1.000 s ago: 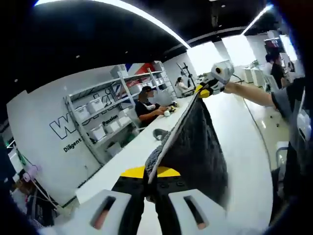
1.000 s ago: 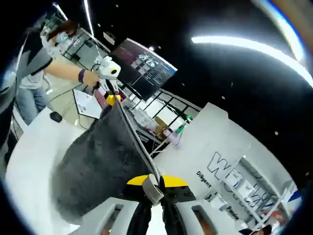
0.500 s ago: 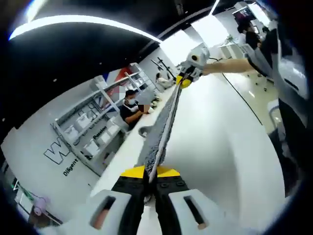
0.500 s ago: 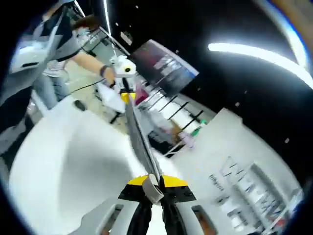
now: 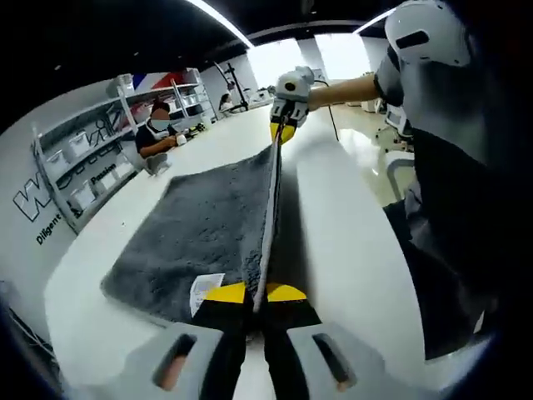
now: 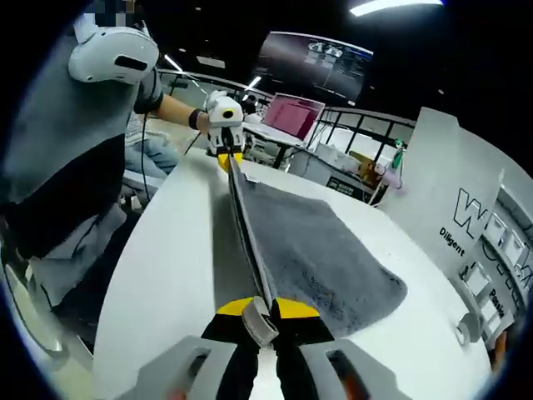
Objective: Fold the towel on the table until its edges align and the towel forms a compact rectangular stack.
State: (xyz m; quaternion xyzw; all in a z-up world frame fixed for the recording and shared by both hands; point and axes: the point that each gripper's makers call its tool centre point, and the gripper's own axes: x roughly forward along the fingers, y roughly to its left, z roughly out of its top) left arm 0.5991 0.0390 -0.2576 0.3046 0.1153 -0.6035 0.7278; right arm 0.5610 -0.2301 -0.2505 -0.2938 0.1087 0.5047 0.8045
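Two sets of tongs hold one long edge of the grey towel [image 5: 204, 229] stretched taut between them, lifted just above the white surface [image 5: 350, 233]. The left tongs [image 5: 254, 304] are clenched on one corner of that edge, close by the white care label [image 5: 202, 289]. From there the edge runs straight away to the right tongs [image 5: 283, 125], which are likewise clamped on the far corner; in the right gripper view the same pinch shows at the right tongs [image 6: 260, 310], with the left tongs [image 6: 229, 154] at the other end of the line. The rest of the towel lies flat on the surface, spread away from the raised edge towards the side where the shelving stands, with bare surface on the person's side.

Assessment: the fold is in its carrying stage, the edge raised but not laid over. The next move calls for both tongs to travel together across the spread cloth, keeping the edge taut and level, and to set it down flush along the opposite edge before letting go.
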